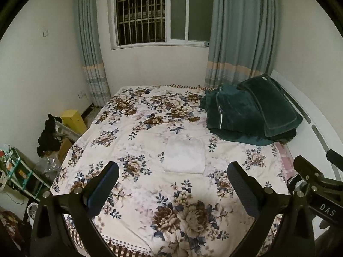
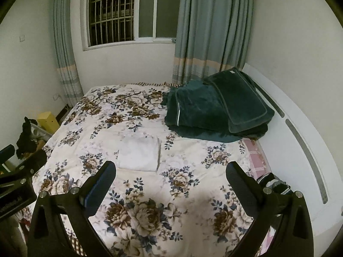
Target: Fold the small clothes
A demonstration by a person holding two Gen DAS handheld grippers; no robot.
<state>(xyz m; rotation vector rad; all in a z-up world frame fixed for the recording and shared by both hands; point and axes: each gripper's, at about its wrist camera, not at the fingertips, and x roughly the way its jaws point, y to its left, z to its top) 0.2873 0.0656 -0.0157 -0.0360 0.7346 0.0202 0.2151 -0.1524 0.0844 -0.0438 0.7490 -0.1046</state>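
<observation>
A small white garment (image 1: 184, 156) lies folded into a flat rectangle on the floral bedspread (image 1: 150, 115), near the middle of the bed. It also shows in the right wrist view (image 2: 139, 154). My left gripper (image 1: 173, 169) is open and empty, held above the near part of the bed, short of the garment. My right gripper (image 2: 171, 168) is open and empty too, with the garment ahead and to its left. The right gripper's body shows at the right edge of the left wrist view (image 1: 315, 184).
A dark green folded blanket and pillow (image 1: 253, 109) sit at the bed's far right by the white headboard (image 2: 300, 141). Left of the bed are a yellow box (image 1: 71, 120), black clothes (image 1: 48, 137) and a cluttered shelf (image 1: 15, 171). Striped items (image 2: 276, 185) lie by the headboard.
</observation>
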